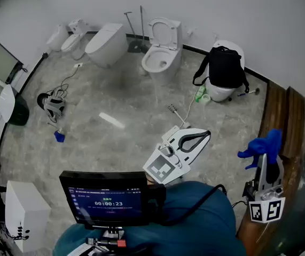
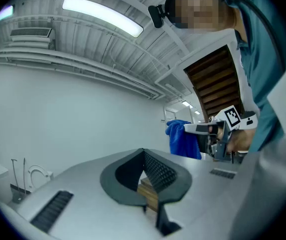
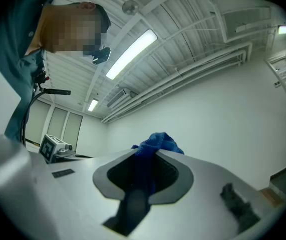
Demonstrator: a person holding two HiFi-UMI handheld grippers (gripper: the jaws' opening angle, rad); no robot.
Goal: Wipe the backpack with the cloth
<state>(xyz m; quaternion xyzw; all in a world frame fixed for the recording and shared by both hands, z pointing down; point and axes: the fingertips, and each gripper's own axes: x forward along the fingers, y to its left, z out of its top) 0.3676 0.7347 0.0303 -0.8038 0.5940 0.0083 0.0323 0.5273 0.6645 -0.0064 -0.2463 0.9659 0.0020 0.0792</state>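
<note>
Although well apart from both grippers, stands out against the white wall (image 1: 259,15) at the far right edge of the glossy grey stone-patterned floor (image 1: 115,100): black fabric backpack (image 1: 225,67), boxy and upright on a white toilet (image 1: 219,93), shoulder straps hanging loose on both sides. Pinched between the jaws of the right gripper (image 1: 265,161): crumpled bright blue terry cloth (image 1: 262,148), bunched over the tips, by the floor's right edge beside brown wooden panels (image 1: 280,116). Empty left gripper (image 1: 206,135), jaws pressed together at the tips. More white toilets (image 1: 163,49) lined along the far wall, one with lid raised; small green bottle (image 1: 200,94) just beside the backpack's toilet; cables (image 1: 67,81) and a small blue object (image 1: 60,136) toward the left edge
</note>
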